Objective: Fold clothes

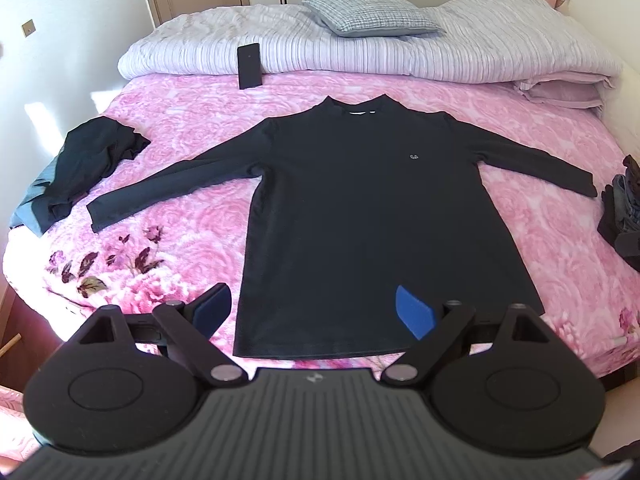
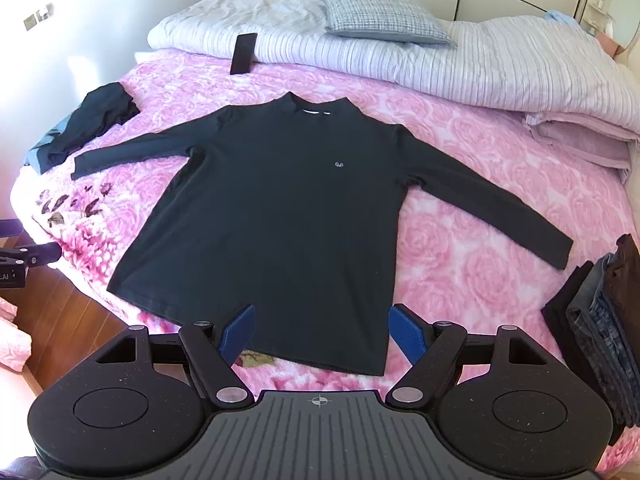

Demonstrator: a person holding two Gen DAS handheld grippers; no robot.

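Note:
A black long-sleeved shirt lies flat, front up, on the pink floral bedspread, both sleeves spread out to the sides and the collar toward the pillows. My left gripper hangs open above the shirt's hem, blue pads wide apart with nothing between them. My right gripper also stands open over the hem near the bed's front edge, holding nothing. Neither gripper touches the cloth.
A crumpled dark garment lies at the bed's left edge. A stack of folded clothes sits at the right. A black phone leans on the rolled striped duvet; a checked pillow lies on top.

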